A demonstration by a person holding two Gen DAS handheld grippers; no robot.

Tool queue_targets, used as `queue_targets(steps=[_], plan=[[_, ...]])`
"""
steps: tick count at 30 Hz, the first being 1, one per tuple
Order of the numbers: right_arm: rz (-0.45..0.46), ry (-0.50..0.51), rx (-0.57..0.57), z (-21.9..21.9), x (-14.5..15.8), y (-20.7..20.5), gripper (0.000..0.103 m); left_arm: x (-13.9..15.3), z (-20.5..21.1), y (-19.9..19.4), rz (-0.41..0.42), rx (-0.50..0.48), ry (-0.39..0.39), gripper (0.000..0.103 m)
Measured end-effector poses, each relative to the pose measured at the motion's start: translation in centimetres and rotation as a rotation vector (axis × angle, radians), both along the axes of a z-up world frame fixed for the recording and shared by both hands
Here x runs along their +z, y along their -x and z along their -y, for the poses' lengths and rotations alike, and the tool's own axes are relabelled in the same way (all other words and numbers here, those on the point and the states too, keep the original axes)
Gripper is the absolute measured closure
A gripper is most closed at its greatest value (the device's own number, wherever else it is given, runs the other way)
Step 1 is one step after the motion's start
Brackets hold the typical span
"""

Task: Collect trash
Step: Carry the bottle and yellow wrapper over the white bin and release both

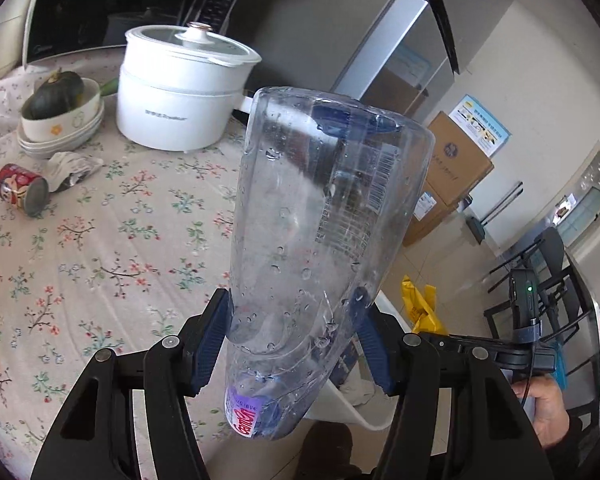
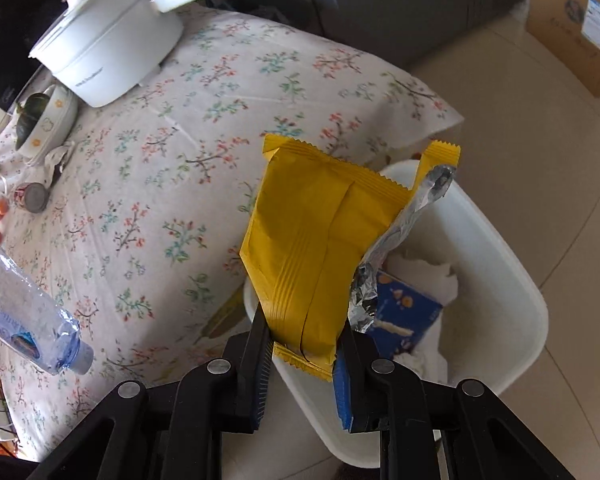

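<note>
My left gripper (image 1: 294, 320) is shut on a clear empty plastic bottle (image 1: 320, 216), held above the floral table's right edge, cap end toward the camera. The bottle also shows at the left of the right wrist view (image 2: 32, 320). My right gripper (image 2: 304, 336) is shut on a yellow snack wrapper (image 2: 316, 248) with a torn foil lining, held over the rim of a white trash bin (image 2: 512, 292) beside the table. The bin holds a blue box (image 2: 408, 316) and white paper. A red can (image 1: 20, 188) lies on its side on the table next to a crumpled tissue (image 1: 72, 168).
A white electric pot (image 1: 180, 88) and stacked bowls with a dark squash (image 1: 58, 96) stand at the back of the table (image 1: 100, 260). A microwave is behind them. Cardboard boxes (image 1: 456, 160) and a fridge stand on the floor to the right.
</note>
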State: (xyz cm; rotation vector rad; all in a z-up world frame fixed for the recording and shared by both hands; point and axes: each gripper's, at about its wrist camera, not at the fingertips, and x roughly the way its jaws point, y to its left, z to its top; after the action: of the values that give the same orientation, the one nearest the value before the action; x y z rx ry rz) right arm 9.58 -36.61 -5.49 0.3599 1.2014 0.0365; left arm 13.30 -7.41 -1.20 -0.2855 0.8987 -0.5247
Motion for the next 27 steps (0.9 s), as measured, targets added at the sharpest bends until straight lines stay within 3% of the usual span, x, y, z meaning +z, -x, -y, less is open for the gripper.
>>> queue_targets(steps=[4,8,15,20,22,25,27], plan=[[-0.033,0.024,-0.059,2.2,-0.9,0.7,0.072,-0.6,4.0,0.0,0.012,-0.068,0.004,0.039],[-0.038,0.013,-0.093,4.1,-1.2,1.5,0.049,-1.5,7.9,0.1,0.02,-0.128,0.009,0.039],[-0.041,0.016,-0.145,7.1,-1.6,2.9,0.045,-3.3,13.4,-0.3,0.04,-0.189,0.058,0.038],[-0.057,0.033,-0.17,8.9,-2.2,3.8,0.043,-5.9,16.4,-1.1,-0.03,-0.209,0.078,0.038],[-0.064,0.038,-0.175,9.5,-2.4,4.0,0.043,-7.0,17.6,-1.1,-0.044,-0.235,0.066,0.037],[-0.073,0.053,-0.177,10.0,-2.7,4.3,0.042,-8.4,19.2,-1.4,-0.062,-0.256,-0.018,0.035],[-0.069,0.062,-0.175,10.2,-2.7,4.4,0.04,-9.0,19.7,-1.5,-0.062,-0.25,-0.07,0.023]])
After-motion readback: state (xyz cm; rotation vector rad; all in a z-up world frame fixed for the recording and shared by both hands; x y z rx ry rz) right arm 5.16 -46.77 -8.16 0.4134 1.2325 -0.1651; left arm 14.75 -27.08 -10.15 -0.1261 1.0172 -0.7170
